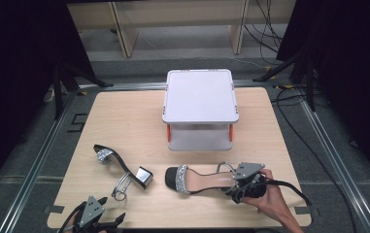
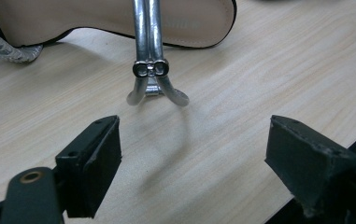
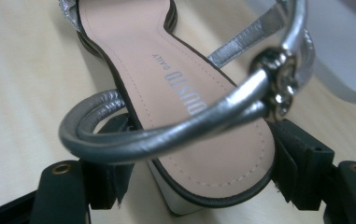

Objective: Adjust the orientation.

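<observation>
The right gripper had its jaws closed around the heel end of the upright sandal near the table's front right corner, toe pointing left. The other sandal lay on its side toward the front left, its ankle strap loop just ahead of the left gripper, whose jaws stood wide and empty. Lifting well probably meant squeezing the heel's sides evenly, clear of the strap, and keeping the sole level toward the white two-tier stand at the back edge.
</observation>
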`<state>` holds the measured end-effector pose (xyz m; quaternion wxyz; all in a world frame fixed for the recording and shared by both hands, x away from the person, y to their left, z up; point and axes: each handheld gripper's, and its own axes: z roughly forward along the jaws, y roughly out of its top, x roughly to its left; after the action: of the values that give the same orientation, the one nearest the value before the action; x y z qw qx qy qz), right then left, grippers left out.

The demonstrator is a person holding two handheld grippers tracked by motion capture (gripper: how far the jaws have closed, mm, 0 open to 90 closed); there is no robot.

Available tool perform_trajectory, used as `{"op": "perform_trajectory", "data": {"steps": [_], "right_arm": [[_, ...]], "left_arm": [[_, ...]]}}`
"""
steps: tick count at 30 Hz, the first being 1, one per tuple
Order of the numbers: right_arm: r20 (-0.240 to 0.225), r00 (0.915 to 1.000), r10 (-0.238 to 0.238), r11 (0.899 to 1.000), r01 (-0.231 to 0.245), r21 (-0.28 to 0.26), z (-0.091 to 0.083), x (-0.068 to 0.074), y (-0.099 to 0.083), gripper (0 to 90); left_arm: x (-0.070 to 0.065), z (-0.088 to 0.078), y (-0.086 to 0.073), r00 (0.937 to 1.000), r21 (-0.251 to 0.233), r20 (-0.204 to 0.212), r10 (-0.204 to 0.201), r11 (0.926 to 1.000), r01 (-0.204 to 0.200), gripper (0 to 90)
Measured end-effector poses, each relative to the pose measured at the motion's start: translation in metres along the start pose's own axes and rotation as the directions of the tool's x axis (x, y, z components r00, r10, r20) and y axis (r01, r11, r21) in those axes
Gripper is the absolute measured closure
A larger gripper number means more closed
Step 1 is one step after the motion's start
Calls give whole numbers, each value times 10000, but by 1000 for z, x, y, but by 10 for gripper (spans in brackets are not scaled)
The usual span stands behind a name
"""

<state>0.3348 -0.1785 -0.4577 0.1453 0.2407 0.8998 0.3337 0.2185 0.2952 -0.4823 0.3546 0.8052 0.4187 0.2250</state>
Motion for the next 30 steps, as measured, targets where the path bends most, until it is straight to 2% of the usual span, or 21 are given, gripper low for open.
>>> {"op": "perform_trajectory", "data": {"steps": [1,2,3,5,7,8,9,10,12,13,17,19,20,23,24,26,28,29,30], "right_arm": [[462,9978,466,9988,-472,120,0,-2,-1,294],[592,9956,725,9972,-736,165,0,-2,-1,294],[685,9935,910,9955,-926,215,-1,1,-1,293],[709,9930,942,9951,-962,243,-1,6,0,300],[517,9916,1185,9920,-1204,367,-4,10,-2,322],[477,9924,1137,9927,-1154,341,-6,12,-3,336],[226,9946,1010,9943,-1017,332,-9,15,-5,347],[226,9946,1010,9943,-1017,332,-9,15,-5,347],[-365,9927,1154,9931,-1145,242,-15,25,-8,371],[-400,9934,1072,9942,-1073,7,-14,28,-8,377],[-538,9938,976,9948,-958,343,-19,37,-7,379],[-733,9933,892,9958,-873,289,-20,43,-6,378],[-801,9921,968,9953,-958,152,-19,47,-6,374],[-1429,9829,1163,9932,-1163,83,-21,53,-6,363],[-1429,9829,1163,9932,-1163,83,-21,53,-6,363],[-1668,9764,1371,9903,-1388,13,-21,58,-7,356],[-1789,9743,1371,9901,-1404,-63,-21,59,-7,354],[-2179,9647,1476,9880,-1539,-121,-21,62,-7,359],[-2179,9647,1476,9880,-1539,-121,-21,62,-7,359]], "left_arm": [[0,0,0,10000,6,0,19,10000,-19,176],[0,0,0,10000,56,26,23,10000,-23,176],[0,0,0,10000,46,21,18,10000,-18,176],[0,0,0,10000,-15,-29,4,10000,-4,177],[0,0,0,10000,10,-4,10,10000,-10,177],[0,0,0,10000,-8,10,-11,10000,11,177],[0,0,0,10000,9,-16,-19,10000,19,177],[0,0,0,10000,9,-16,-19,10000,19,176],[0,0,0,10000,-7,0,18,10000,-18,176],[0,0,0,10000,-16,11,-7,10000,7,177],[0,0,0,10000,-29,-23,1,10000,-1,176],[0,0,0,10000,-5,-14,-23,10000,23,176],[0,-1,0,10000,41,0,-9,10000,9,176],[0,-1,0,10000,-5,-22,5,10000,-5,177],[0,-1,0,10000,-5,-22,5,10000,-5,176],[0,-1,0,10000,-41,-53,9,10000,-9,177],[0,-1,0,10000,-19,-47,1,10000,-1,176],[0,-1,0,10000,-11,-32,-18,10000,18,176],[0,-1,0,10000,-11,-32,-18,10000,18,176]]}}
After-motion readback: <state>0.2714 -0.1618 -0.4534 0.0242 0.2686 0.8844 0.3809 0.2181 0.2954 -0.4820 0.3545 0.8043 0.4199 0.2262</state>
